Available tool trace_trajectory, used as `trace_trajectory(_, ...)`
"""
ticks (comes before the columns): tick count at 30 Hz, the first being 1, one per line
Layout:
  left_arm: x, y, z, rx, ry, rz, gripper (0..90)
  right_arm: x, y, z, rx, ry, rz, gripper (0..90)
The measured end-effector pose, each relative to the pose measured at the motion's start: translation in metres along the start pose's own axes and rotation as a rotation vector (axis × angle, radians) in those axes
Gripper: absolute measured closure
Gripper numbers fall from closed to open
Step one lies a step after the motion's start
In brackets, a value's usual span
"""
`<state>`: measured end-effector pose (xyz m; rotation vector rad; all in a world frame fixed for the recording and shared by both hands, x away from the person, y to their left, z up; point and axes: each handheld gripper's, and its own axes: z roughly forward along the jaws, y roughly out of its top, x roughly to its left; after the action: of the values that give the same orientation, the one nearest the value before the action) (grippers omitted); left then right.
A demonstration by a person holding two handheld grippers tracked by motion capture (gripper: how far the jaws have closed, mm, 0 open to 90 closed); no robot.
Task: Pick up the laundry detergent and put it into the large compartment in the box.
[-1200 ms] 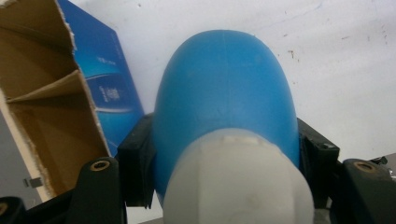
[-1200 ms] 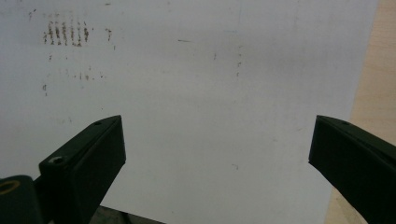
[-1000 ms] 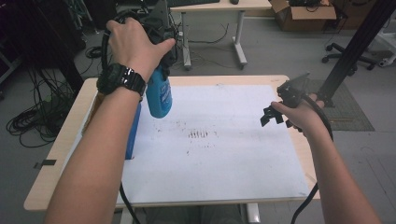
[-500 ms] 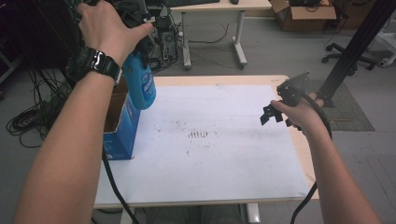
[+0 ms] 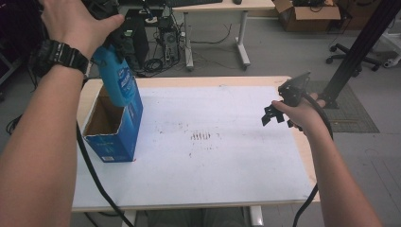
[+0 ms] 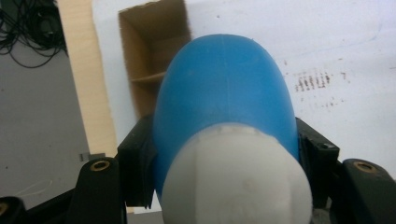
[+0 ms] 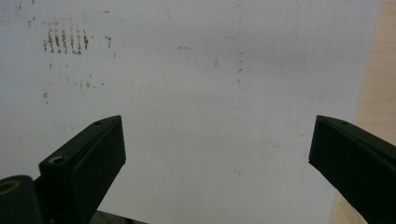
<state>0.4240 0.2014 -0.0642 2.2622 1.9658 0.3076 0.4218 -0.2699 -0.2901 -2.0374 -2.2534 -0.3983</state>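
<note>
Your left gripper (image 6: 224,186) clamps the smooth, rigid blue plastic bottle (image 5: 118,78) near its white cap, above the open blue carton (image 5: 113,125); right gripper (image 5: 274,113) hovers wide.

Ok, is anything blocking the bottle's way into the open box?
Nothing visible. The blue bottle, clamped in the left gripper, hangs by the open blue box; its flaps are clear and its inside looks empty, apart from a cardboard divider.
</note>
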Motion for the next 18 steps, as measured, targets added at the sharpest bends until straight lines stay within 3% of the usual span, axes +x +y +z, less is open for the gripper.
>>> trace_trajectory(10, 0.028, -0.008, 0.004, 0.002, 0.0, -0.029, 37.0, 0.003, 0.002, 0.002, 0.002, -0.005, 0.002, 3.7)
trace_trajectory(18, 0.043, -0.014, 0.011, -0.002, 0.006, -0.048, 37.0, 0.007, 0.003, 0.003, 0.006, -0.007, -0.003, 3.7)
